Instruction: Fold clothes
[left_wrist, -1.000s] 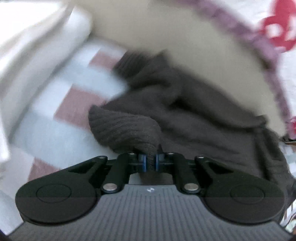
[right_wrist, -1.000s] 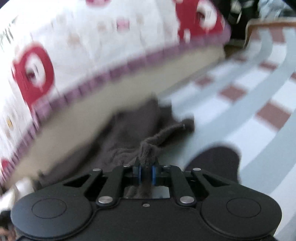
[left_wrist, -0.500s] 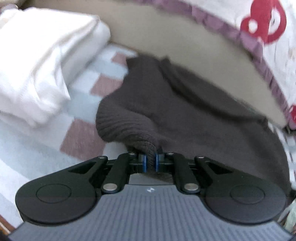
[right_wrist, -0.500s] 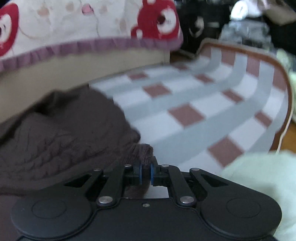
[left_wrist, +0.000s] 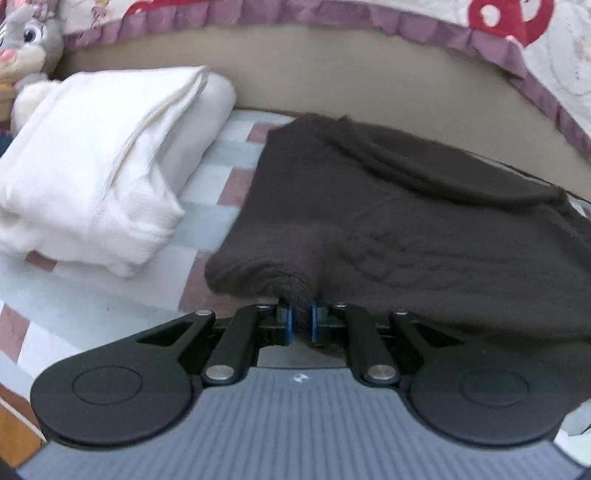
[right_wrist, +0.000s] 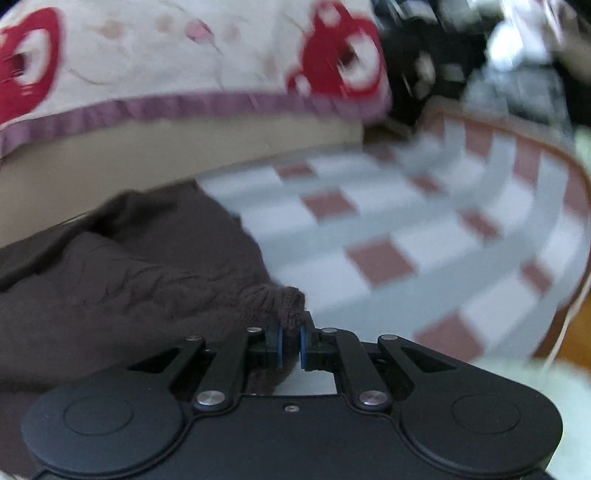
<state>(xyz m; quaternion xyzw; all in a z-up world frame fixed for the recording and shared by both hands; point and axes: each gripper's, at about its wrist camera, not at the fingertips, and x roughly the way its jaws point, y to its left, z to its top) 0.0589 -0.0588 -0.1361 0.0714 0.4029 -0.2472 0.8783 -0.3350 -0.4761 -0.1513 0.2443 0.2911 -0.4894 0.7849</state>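
Note:
A dark brown knitted sweater lies spread on the checked bed cover, up against the beige bed side. My left gripper pinches its ribbed near edge between the blue pads, and the jaws are opening slightly with the knit still pressed between them. In the right wrist view the same sweater fills the left half. My right gripper is shut on a ribbed corner at the sweater's right end.
A folded white garment lies left of the sweater, with a grey plush rabbit behind it. A quilt with red prints and a purple frill overhangs the back. Something pale green and fluffy sits at the right, near the cover's edge.
The bunched sweater has been drawn out and now lies flatter and wider. Both views swung, bringing the white garment and the rabbit into the left view and more checked cover into the right.

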